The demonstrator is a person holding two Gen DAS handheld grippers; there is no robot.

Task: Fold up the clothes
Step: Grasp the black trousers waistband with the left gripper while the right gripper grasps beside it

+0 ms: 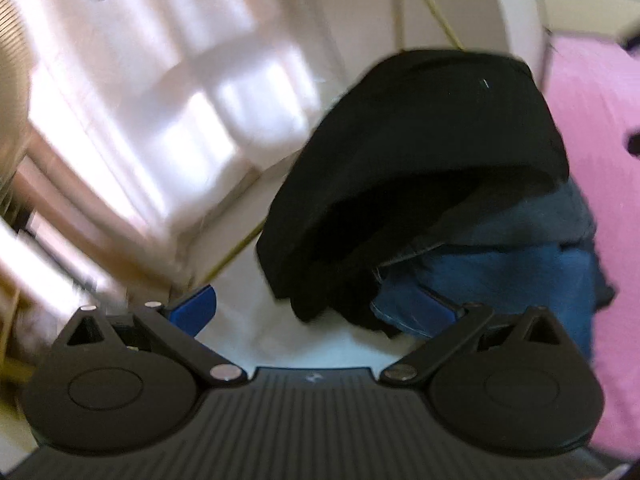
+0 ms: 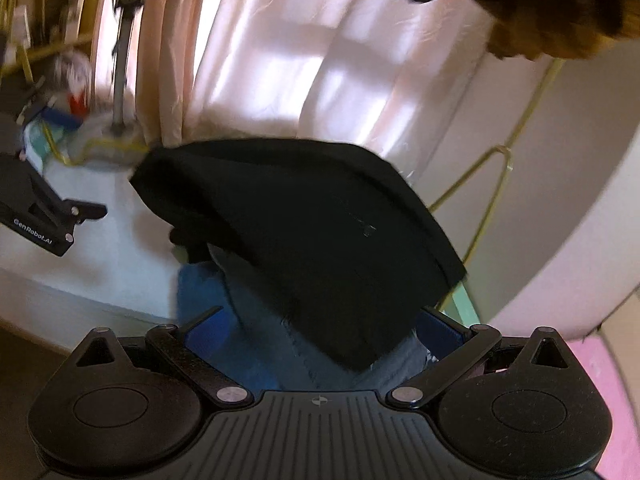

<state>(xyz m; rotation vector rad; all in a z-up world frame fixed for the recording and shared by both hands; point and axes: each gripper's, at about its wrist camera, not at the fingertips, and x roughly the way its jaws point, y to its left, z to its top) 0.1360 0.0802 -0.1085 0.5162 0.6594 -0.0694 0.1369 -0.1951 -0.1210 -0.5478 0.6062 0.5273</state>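
Left tongs [image 1: 316, 312] spread wide; right tongs [image 2: 320, 324] likewise (both tilted).

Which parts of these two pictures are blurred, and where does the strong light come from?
Left wrist view: the curtain is smeared by motion blur and washed out by backlight; the black garment is almost detailless. Right wrist view: the curtain glows with window light; the clutter at far left is blurred; straight edges bend from fisheye distortion.

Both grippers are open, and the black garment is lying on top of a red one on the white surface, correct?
Not quite: the garment under the black garment is blue denim, not red; the right wrist view shows it. The rest holds: left gripper and right gripper are open, and the pile sits on the white surface.
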